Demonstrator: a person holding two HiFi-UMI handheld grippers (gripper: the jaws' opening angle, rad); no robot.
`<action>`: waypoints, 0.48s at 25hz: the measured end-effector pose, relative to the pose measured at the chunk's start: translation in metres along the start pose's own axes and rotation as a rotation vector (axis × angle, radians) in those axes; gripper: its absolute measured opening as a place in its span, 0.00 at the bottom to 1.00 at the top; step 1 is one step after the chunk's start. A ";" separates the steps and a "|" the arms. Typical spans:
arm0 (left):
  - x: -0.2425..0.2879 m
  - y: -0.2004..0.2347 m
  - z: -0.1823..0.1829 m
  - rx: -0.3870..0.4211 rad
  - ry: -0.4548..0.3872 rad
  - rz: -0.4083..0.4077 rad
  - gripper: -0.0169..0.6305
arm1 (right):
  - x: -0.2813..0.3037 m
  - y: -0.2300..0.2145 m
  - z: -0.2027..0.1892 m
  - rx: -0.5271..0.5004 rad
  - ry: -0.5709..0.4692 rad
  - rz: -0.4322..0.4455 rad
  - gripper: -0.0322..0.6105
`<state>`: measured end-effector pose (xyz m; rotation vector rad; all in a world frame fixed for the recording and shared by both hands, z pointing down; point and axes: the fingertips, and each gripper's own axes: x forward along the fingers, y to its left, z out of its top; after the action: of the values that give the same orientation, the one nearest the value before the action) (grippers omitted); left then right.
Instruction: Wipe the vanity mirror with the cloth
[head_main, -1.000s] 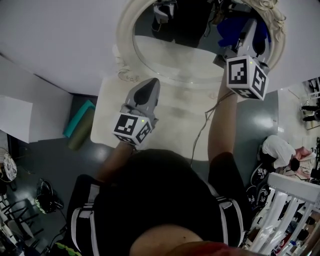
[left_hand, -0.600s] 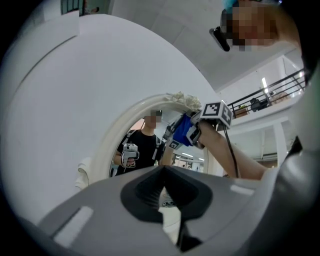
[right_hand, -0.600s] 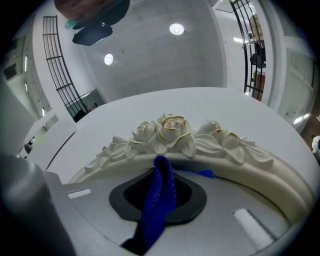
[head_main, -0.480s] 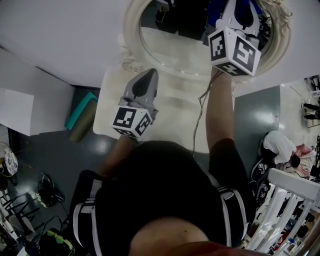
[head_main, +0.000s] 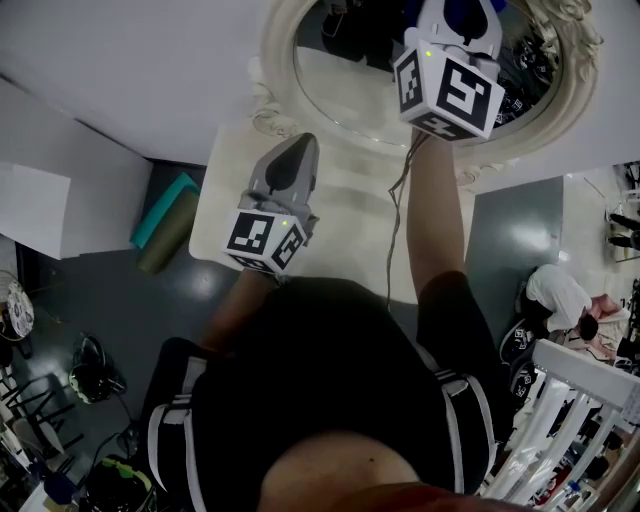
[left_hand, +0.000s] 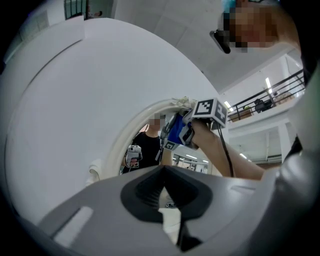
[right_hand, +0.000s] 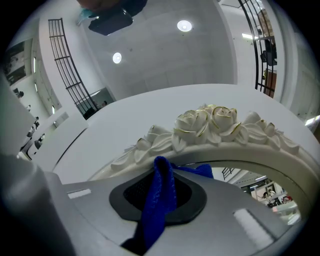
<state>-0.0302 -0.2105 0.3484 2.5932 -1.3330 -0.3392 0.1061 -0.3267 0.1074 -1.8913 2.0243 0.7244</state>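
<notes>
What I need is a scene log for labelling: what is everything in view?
Vanity mirror: one, cream frame with moulded roses, above the table.
Cloth: one, blue, near the mirror's top edge.
Table: one, white, under the mirror.
Cable: one, dark, across the table.
Rolls: two, teal and olive, floor left of the table.
Crouching person: one, white top, floor at right.
Left gripper: one, grey, jaws together, empty, over the table.
Right gripper: one, grey, jaws shut on the cloth, at the mirror.
</notes>
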 end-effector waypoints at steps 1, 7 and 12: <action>-0.001 0.001 0.001 0.000 -0.001 0.003 0.04 | 0.001 0.005 -0.002 -0.001 0.003 0.007 0.11; -0.006 0.008 0.002 -0.002 -0.001 0.016 0.04 | 0.003 0.035 -0.012 -0.006 0.010 0.037 0.11; -0.010 0.014 0.000 -0.003 0.004 0.027 0.04 | 0.000 0.063 -0.029 -0.033 0.029 0.070 0.11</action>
<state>-0.0470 -0.2102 0.3533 2.5696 -1.3635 -0.3318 0.0475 -0.3408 0.1425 -1.8674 2.1184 0.7573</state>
